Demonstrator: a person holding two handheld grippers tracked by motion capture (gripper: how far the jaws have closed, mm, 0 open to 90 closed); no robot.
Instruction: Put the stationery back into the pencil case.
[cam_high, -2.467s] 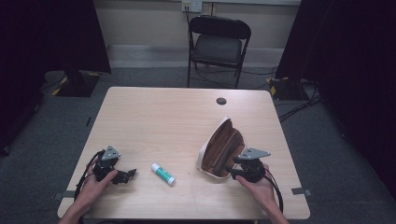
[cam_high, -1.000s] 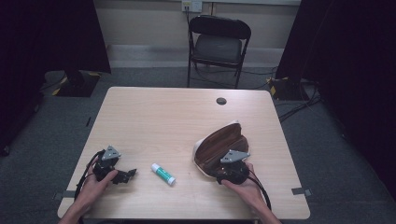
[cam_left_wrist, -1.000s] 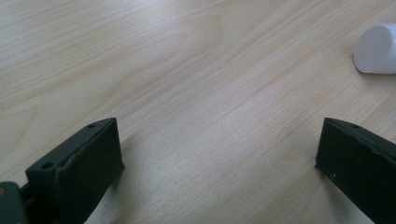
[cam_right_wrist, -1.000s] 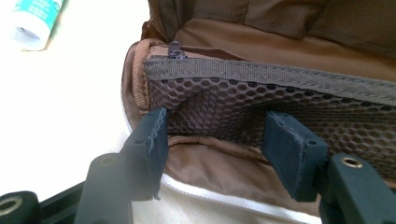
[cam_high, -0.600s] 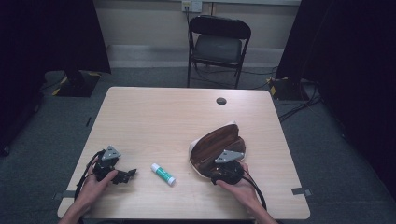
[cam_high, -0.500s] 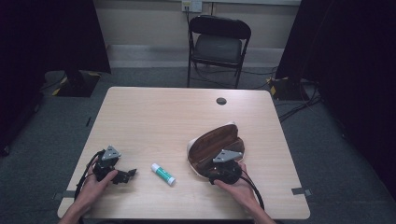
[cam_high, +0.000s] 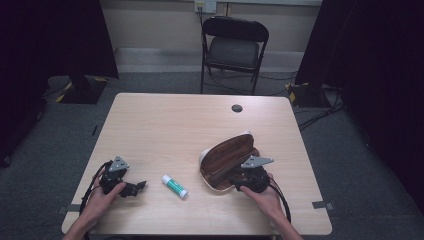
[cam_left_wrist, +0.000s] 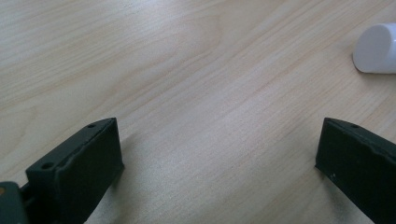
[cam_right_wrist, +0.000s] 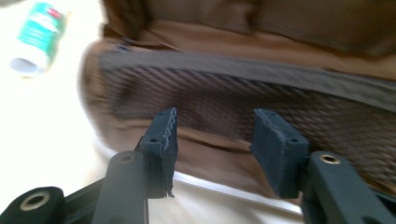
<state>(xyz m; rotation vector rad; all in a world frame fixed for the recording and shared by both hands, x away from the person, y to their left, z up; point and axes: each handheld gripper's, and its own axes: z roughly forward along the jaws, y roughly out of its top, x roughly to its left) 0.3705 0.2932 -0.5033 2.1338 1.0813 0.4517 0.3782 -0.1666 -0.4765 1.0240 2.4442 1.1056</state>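
A pale wooden bench (cam_high: 170, 130) stands on grey carpet, with dark curtains to either side.

At the near left, the person's left hand (cam_high: 97, 200) rests on the bench with the left tool (cam_high: 131, 188), which points right. In the left gripper view its jaws stand wide apart over bare wood, nothing between them, and the white cap of a glue stick (cam_left_wrist: 376, 49) lies beyond the far jaw. The glue stick (cam_high: 175, 185) lies flat just right of that tool, apart from it.

At the near right, the right hand (cam_high: 262, 197) holds the right tool (cam_high: 235, 180) against the near edge of an open brown glasses case (cam_high: 225, 160), which lies near the middle right of the bench with its lid raised. In the right gripper view the jaws have just been closing and now stand narrow at the woven brown rim of the case (cam_right_wrist: 224, 107); whether the pads press on it I cannot tell.

Farther off, a small dark round cap (cam_high: 237, 108) sits in the bench top near the far edge. Beyond it a black folding chair (cam_high: 234, 47) faces the bench, before a beige wall.
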